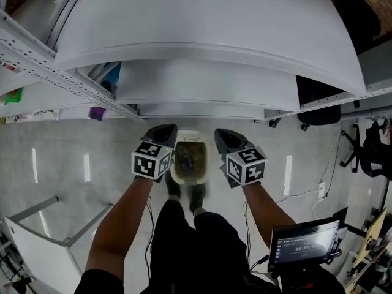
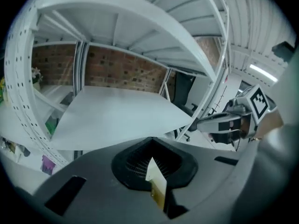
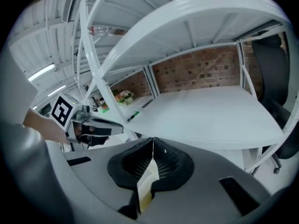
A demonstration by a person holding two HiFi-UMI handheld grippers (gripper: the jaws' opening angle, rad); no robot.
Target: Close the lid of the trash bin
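Note:
In the head view a small beige trash bin (image 1: 188, 163) stands on the pale floor just in front of the person's feet. Its top is open and dark contents show inside. I cannot make out how the lid stands. My left gripper (image 1: 162, 135) hovers to the left of the bin and my right gripper (image 1: 225, 139) to the right, both above it and apart from it. Each is shut on nothing: the pads meet in the left gripper view (image 2: 152, 143) and in the right gripper view (image 3: 153, 142). Neither gripper view shows the bin.
A white metal shelf rack (image 1: 202, 48) juts out above the bin. A black office chair (image 1: 318, 103) stands to the right. A screen on a stand (image 1: 304, 245) is at the lower right, and a white frame (image 1: 37, 237) at the lower left. Cables lie on the floor.

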